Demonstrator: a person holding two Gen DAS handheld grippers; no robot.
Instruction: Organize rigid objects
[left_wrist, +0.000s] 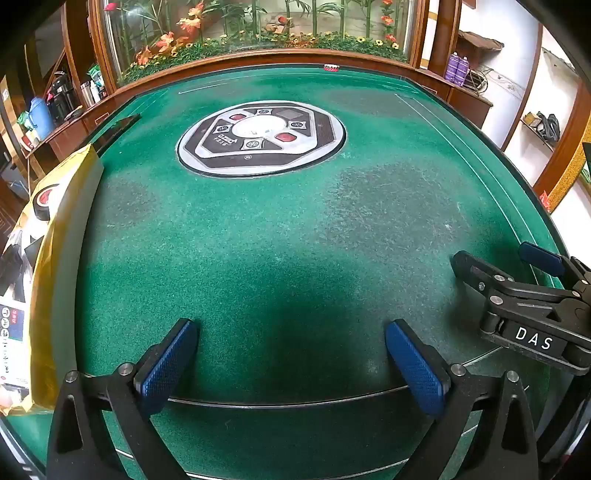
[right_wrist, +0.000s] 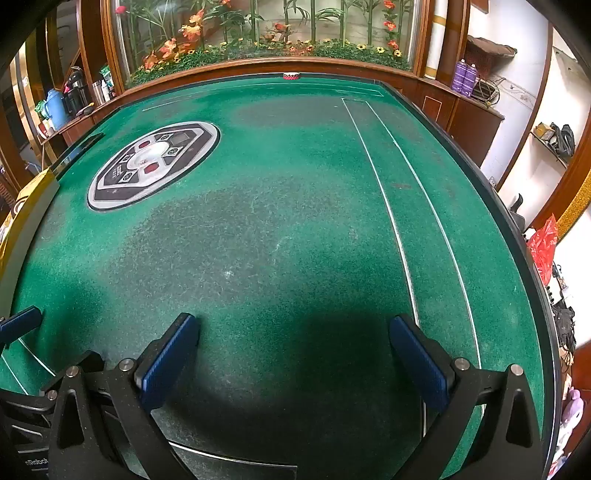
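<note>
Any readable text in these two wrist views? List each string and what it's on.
"DAS": white letters on the right gripper body, seen in the left wrist view.
"Robot", cut off at the frame edge: on the left gripper body, low left in the right wrist view.
Round control panel: markings too small to read.
Yellow box: print too blurred to read.

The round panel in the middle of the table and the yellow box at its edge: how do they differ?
The round panel is a flat disc, grey and black with red buttons, set flush into the green table at its centre. The yellow box is a long rectangular carton that stands proud of the felt along the table's left edge, with printed pictures on top. Both lie untouched, clear of the open left gripper and right gripper.
</note>
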